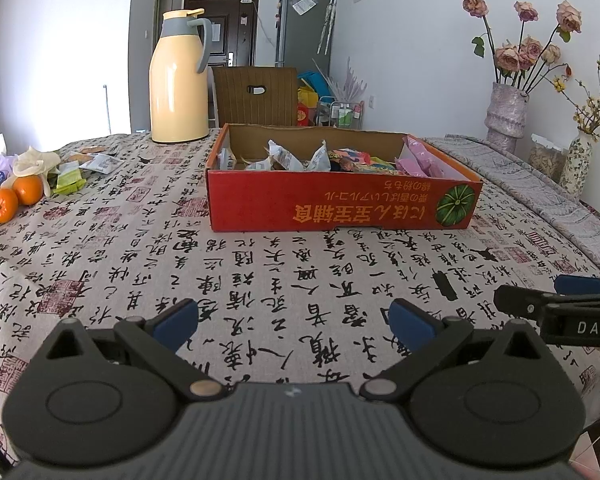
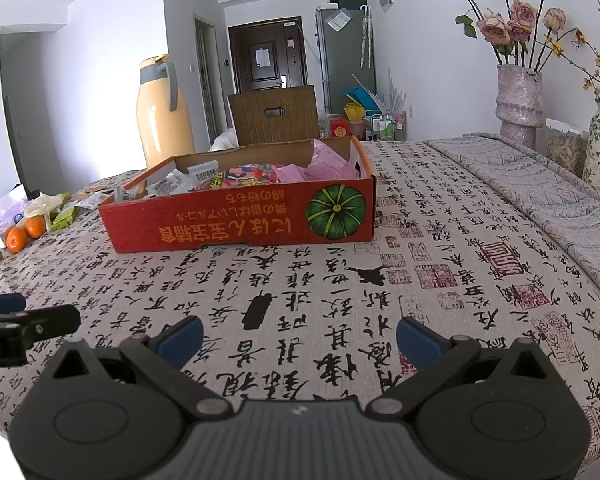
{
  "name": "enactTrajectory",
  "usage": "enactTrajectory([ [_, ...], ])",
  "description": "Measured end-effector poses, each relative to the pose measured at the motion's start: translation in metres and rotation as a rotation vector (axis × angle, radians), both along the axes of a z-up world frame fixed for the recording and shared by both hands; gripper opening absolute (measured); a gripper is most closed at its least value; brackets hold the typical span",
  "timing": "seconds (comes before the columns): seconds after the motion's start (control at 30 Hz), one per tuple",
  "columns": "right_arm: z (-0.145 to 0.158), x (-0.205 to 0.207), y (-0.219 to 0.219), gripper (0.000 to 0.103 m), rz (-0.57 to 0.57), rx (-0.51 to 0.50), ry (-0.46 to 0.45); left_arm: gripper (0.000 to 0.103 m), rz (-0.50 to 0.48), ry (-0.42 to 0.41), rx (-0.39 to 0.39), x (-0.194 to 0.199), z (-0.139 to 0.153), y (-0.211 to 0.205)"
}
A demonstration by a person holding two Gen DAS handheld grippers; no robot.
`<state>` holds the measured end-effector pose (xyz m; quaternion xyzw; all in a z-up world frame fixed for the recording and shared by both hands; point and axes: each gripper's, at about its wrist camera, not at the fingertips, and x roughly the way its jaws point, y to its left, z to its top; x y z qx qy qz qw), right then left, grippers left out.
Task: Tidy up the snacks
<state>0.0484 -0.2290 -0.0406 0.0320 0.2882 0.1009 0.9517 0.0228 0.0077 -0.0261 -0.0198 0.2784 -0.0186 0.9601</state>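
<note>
well, both grippers, left gripper (image 1: 294,322) and right gripper (image 2: 299,338), fingers spread (nothing held), face the snack box (image 1: 340,204).

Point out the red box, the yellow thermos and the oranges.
red box (image 1: 340,206), left wrist view, on its front wall.
yellow thermos (image 1: 176,92), left wrist view, on its body.
oranges (image 1: 27,189), left wrist view, on the rightmost orange.

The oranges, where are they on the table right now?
The round oranges sit at the table's far left edge in both wrist views, beside green snack packets, left of the red cardboard box.
</note>
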Motion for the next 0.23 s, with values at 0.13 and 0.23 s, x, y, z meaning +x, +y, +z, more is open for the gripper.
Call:
enactTrajectory([
  [0.13,-0.0001,0.0000,0.0002,0.103,0.000,-0.001,0.001,0.103,-0.001,-0.004,-0.001,0.0006,0.0007,0.0002],
  [0.23,-0.0001,0.0004,-0.0002,0.103,0.001,0.000,0.000,0.103,0.001,-0.010,-0.007,0.0030,0.0034,0.0020],
])
